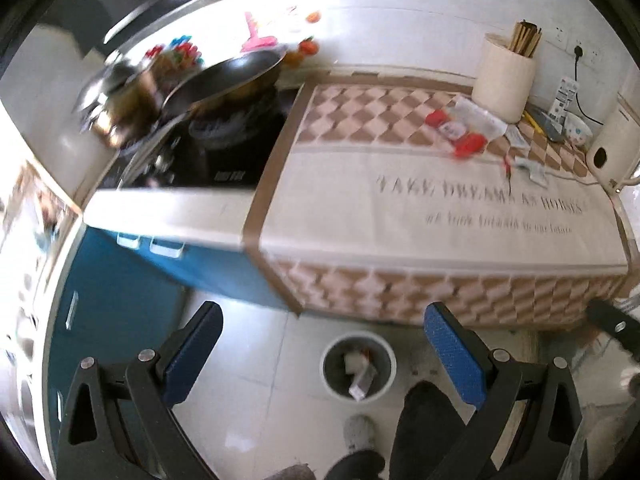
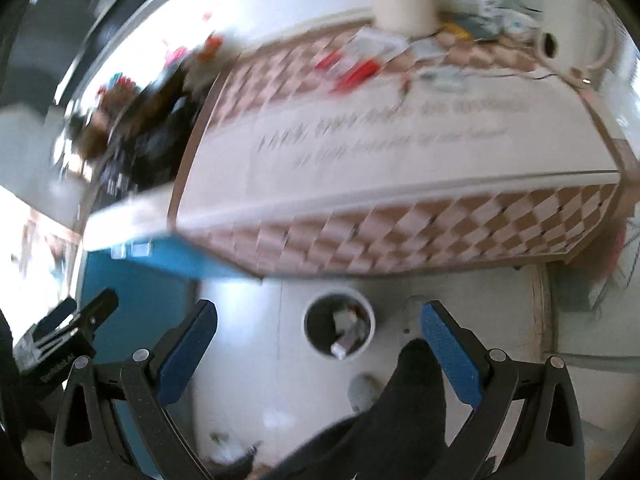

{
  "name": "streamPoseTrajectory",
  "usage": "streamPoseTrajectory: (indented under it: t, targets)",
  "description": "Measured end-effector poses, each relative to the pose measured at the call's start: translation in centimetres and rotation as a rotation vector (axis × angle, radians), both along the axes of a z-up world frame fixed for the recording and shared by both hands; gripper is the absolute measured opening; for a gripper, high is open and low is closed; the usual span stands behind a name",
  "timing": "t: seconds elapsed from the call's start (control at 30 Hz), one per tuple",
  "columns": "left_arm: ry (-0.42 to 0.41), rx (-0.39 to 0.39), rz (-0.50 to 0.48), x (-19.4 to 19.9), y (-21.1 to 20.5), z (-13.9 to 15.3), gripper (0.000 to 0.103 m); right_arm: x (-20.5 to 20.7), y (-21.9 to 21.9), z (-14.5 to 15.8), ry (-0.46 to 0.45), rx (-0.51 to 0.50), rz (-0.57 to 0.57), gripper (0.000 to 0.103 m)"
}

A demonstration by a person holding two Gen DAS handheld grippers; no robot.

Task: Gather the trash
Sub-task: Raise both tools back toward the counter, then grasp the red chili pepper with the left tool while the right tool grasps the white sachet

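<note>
Both grippers hanging wide and empty over the floor bin.

The left gripper (image 1: 324,354) is spreading its blue fingers (image 1: 454,354) wide with nothing between them, and the right gripper (image 2: 320,346) is doing likewise. Between each pair, near 6 o'clock, a round bin (image 1: 359,366) is standing on the pale tiled floor (image 1: 256,364) with a few wrappers (image 1: 360,376) lying inside. A dark trouser leg (image 1: 430,420) is showing at 5 o'clock. Beyond the bin, the surface (image 1: 420,216) is wearing a checked cloth, where red-and-clear wrappers (image 1: 460,130) are lying toward 1 o'clock, just beside a cream holder (image 1: 504,80). A pan (image 1: 228,76) is sitting at 11 o'clock.
</note>
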State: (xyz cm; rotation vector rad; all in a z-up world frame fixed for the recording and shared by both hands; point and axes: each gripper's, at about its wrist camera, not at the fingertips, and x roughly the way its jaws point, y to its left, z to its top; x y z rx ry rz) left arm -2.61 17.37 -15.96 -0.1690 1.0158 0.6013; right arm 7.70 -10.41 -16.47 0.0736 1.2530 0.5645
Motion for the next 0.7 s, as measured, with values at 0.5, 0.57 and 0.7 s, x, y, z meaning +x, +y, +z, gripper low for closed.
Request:
streamPoseTrajectory:
  t: [0.5,0.57,0.7]
  targets:
    - [0.165,-0.085,0.012,26.9,-0.6,-5.6,0.103,28.7,-5.3,-7.5,0.102,-0.028,-0.267,0.103]
    - [0.199,-0.074,0.020,29.5,-0.6,-7.2,0.103,32.3,-4.5,-9.6,0.122,-0.041,-0.274,0.103]
    - [0.262,-0.091,0.019,32.6,-0.7,-9.8,0.102,37.9,-1.4,-13.8,0.153,-0.084,-0.249,0.099]
